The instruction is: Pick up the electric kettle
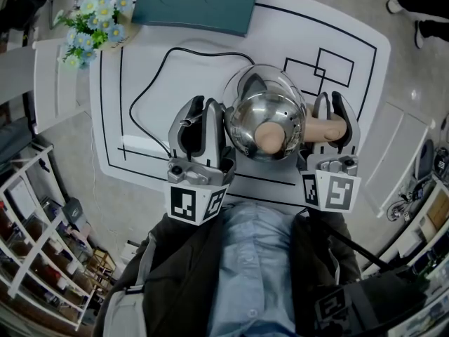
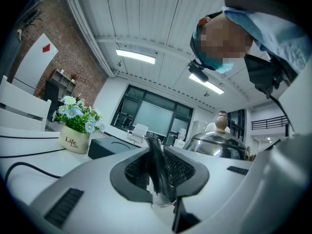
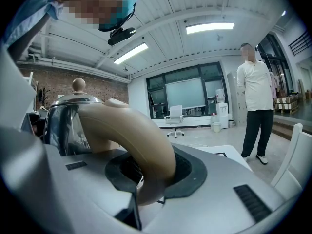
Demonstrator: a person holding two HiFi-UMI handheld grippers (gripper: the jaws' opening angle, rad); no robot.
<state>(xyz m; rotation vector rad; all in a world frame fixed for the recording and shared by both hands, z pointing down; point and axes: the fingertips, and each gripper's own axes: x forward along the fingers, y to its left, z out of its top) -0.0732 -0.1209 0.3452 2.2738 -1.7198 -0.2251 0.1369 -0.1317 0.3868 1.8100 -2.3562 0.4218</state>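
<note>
Presently: electric kettle [image 1: 265,121] over table [image 1: 365,55] near its front edge, left gripper [image 1: 203,107] pinching spout [image 2: 158,165], right gripper [image 1: 334,111] pinching handle [image 3: 141,145]; cable [image 1: 151,83], flowerpot [image 1: 95,27], dark tray [image 1: 196,2] beyond.

White table [image 1: 203,76] marked with black outlines; a pot of blue-and-white flowers [image 1: 95,23] at its corner; a dark teal tray [image 1: 196,2]; a looping black cable [image 1: 151,83].
</note>
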